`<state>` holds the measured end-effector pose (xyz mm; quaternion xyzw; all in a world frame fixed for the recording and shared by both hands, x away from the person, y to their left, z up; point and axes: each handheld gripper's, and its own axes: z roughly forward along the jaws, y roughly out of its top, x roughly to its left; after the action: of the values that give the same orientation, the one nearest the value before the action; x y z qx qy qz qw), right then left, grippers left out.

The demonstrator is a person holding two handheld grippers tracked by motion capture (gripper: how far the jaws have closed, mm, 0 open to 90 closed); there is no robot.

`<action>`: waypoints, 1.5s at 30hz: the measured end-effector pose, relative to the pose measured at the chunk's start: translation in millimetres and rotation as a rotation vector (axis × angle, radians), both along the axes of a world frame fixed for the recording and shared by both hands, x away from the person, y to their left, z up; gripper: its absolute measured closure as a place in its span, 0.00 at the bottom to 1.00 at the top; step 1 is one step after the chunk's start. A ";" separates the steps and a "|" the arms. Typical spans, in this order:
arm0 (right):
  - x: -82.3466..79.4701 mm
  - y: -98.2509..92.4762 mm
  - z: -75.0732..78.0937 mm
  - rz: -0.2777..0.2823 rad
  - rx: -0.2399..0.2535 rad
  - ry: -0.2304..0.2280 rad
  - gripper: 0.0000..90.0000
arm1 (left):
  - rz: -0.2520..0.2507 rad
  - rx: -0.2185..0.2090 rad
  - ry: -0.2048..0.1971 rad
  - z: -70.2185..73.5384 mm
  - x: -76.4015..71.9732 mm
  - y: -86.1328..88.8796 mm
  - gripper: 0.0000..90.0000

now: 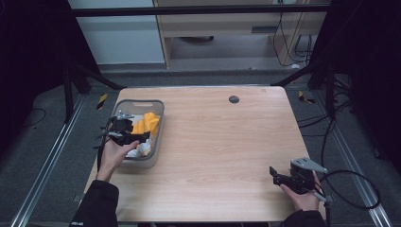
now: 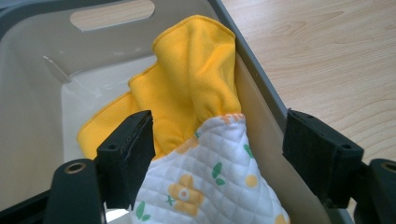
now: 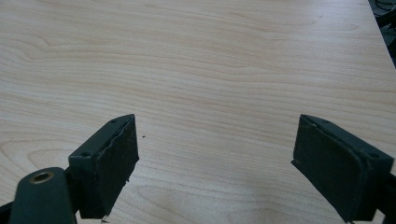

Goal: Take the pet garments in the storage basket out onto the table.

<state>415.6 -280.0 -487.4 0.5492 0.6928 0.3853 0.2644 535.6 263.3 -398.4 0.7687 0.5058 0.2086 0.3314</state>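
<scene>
Pale wooden table (image 1: 213,142): we hover the left claw (image 2: 217,154) wide open over the bin's (image 1: 156,118) yellow cloth (image 2: 196,79) and quilted floral cloth (image 2: 210,186), gripping neither, while the right claw (image 3: 217,163) waits open and empty.

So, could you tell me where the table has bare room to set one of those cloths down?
The wooden table is bare from the grey bin across to the right gripper, and back toward the dark round spot. It is crowded inside the bin: the yellow cloth and quilted floral cloth sit between the left gripper's open jaws.

Cloths partly out of sight in the bin

The quilted cloth (image 2: 210,186) runs off the bottom edge; it perhaps covers part of the yellow cloth (image 2: 187,88).
</scene>
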 end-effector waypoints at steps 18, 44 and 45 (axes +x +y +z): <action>1.1 -0.1 -1.1 0.006 -0.011 0.002 0.15 | -0.019 0.040 0.076 -11.8 5.3 -8.8 0.36; 1.8 0.8 -2.3 0.014 -0.013 0.018 0.15 | 0.001 0.067 0.161 -30.1 10.1 -14.0 0.67; 1.9 0.8 -2.4 0.014 -0.012 0.018 0.15 | 0.009 0.065 0.166 -29.8 9.9 -14.0 0.72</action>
<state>417.4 -279.1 -489.8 0.5461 0.7014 0.3780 0.2586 545.5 249.3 -428.2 0.7915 0.5277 0.1620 0.2624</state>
